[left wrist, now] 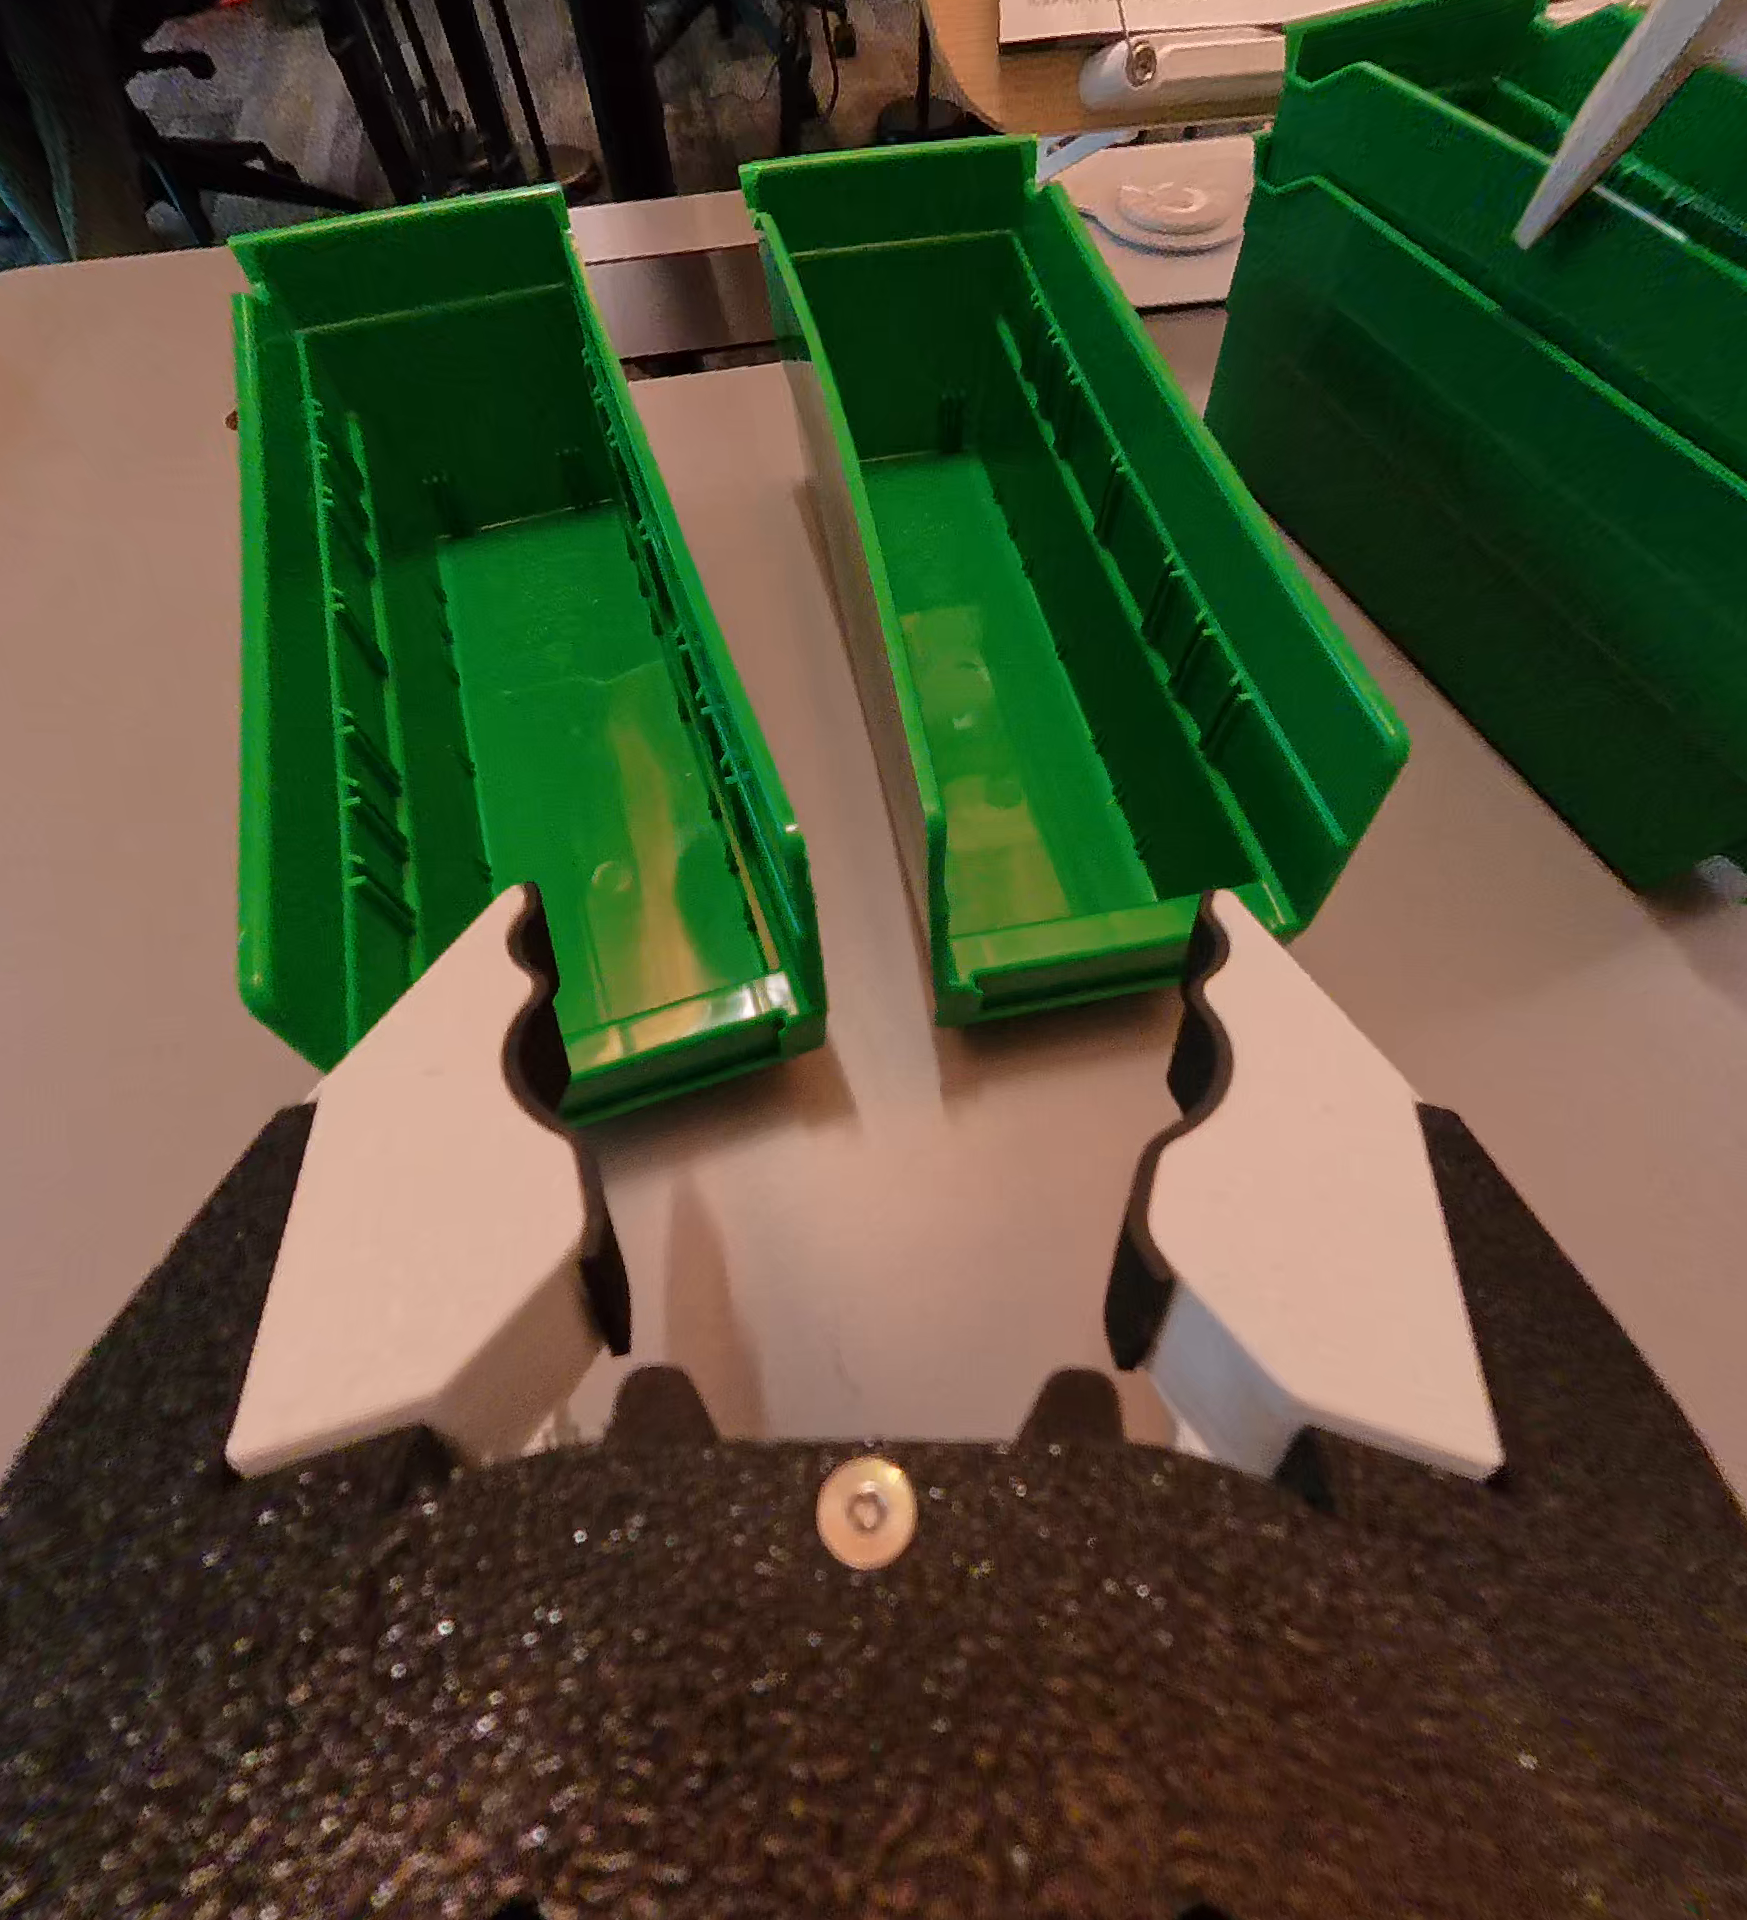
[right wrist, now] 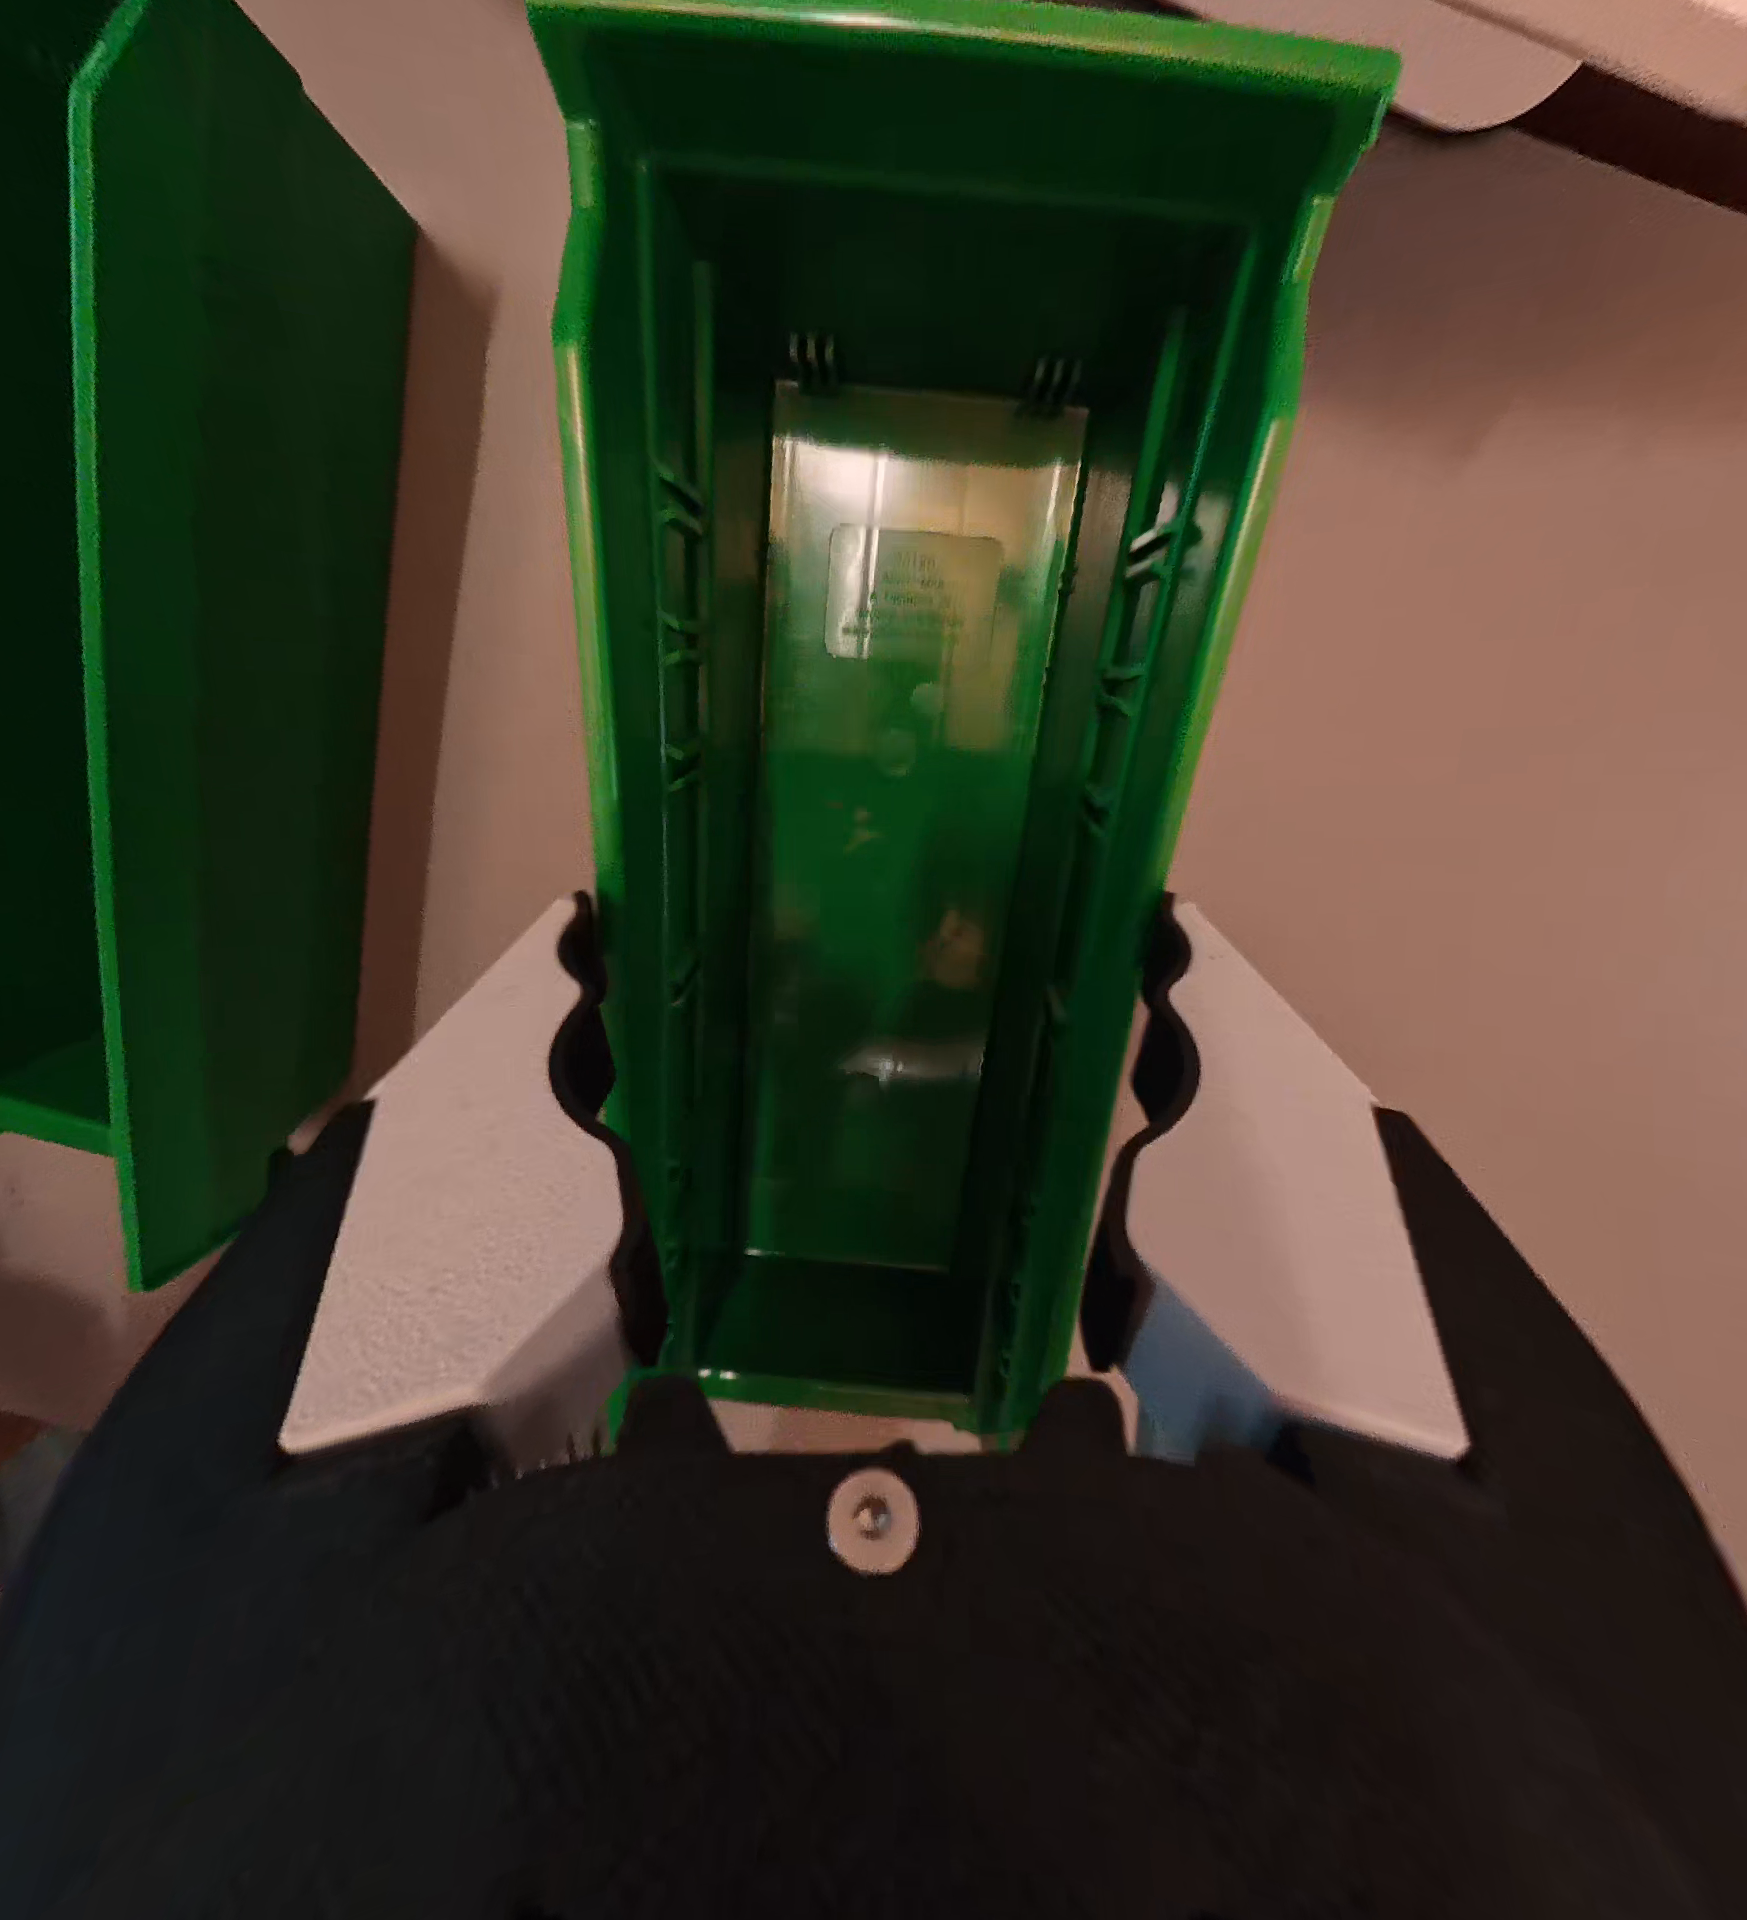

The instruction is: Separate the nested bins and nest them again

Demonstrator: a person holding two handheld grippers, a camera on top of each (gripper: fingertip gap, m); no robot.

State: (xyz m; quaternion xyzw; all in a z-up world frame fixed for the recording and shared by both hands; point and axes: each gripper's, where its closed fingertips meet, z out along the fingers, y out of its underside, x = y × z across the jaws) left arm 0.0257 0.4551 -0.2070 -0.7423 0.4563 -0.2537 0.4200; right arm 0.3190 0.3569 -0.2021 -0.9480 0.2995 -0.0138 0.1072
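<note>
Two empty green bins stand side by side on the beige table [left wrist: 69,727], the left bin [left wrist: 557,675] and the middle bin [left wrist: 1004,675], both open side up. My left gripper [left wrist: 869,904] is open and empty just in front of their near ends. More green bin [left wrist: 1523,520] sits at the right, showing two rims one behind the other; I cannot tell if they are nested. A finger of the right gripper [left wrist: 1617,114] is above it. In the right wrist view my right gripper [right wrist: 874,914] straddles a green bin [right wrist: 900,520], pads against both side walls. Another bin [right wrist: 225,623] stands to its left.
The table's far edge has a metal strip [left wrist: 661,239], with dark chair and stand legs beyond it. A white clamp-like fixture [left wrist: 1170,62] and a round white disc [left wrist: 1175,208] sit at the back right. Bare table [right wrist: 1523,623] lies to the right of the held bin.
</note>
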